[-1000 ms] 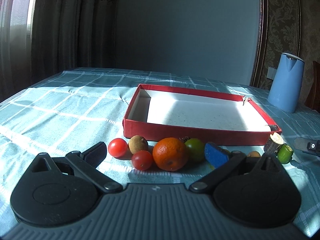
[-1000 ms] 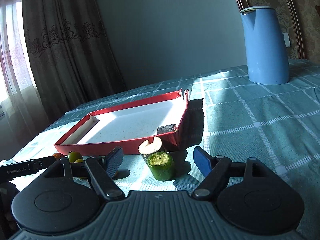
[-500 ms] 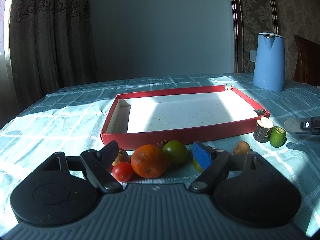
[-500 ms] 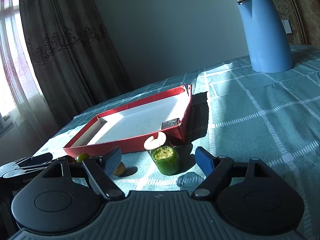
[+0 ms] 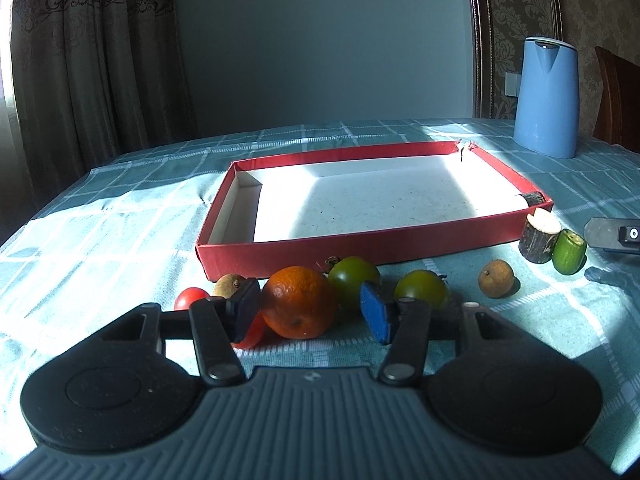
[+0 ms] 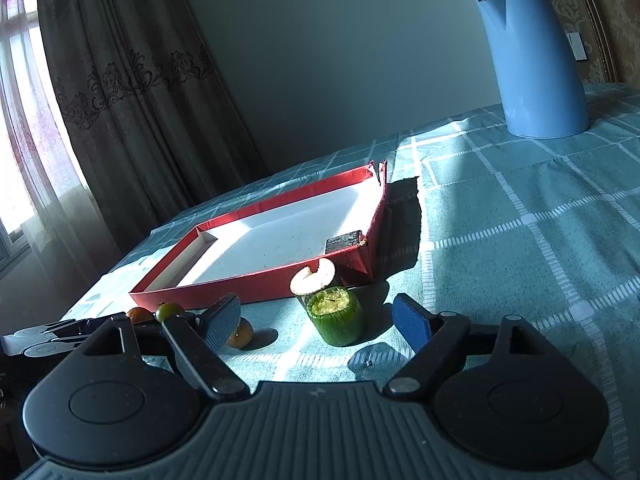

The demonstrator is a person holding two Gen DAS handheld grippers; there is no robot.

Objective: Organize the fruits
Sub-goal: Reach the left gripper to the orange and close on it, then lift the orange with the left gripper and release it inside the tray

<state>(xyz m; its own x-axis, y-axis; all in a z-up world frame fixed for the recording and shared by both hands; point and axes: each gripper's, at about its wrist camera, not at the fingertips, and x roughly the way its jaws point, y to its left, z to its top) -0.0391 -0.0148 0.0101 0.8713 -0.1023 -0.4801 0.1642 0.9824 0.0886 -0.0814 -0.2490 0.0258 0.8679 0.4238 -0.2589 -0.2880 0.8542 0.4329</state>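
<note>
A red box (image 5: 360, 246) with a white floor lies open on the table; it also shows in the right wrist view (image 6: 256, 292). In front of it lie an orange (image 5: 298, 302), two green tomatoes (image 5: 352, 280) (image 5: 422, 290), red tomatoes (image 5: 190, 298), a brown fruit (image 5: 228, 282) and a small brown fruit (image 5: 496, 279). My left gripper (image 5: 310, 312) is open, its pads on either side of the orange. A green cucumber piece (image 6: 338, 316) and a dark-skinned cut piece (image 6: 314, 276) stand by the box corner. My right gripper (image 6: 316, 320) is open around the cucumber piece.
A blue kettle (image 5: 546, 98) stands at the back right, also in the right wrist view (image 6: 532, 60). Curtains hang at the left. A checked teal cloth (image 6: 520, 240) covers the table. The right gripper's tip (image 5: 612, 236) shows at the left wrist view's right edge.
My left gripper has swung right and its jaws have narrowed around the orange. My right gripper has come closer to the cucumber piece and tilted.
</note>
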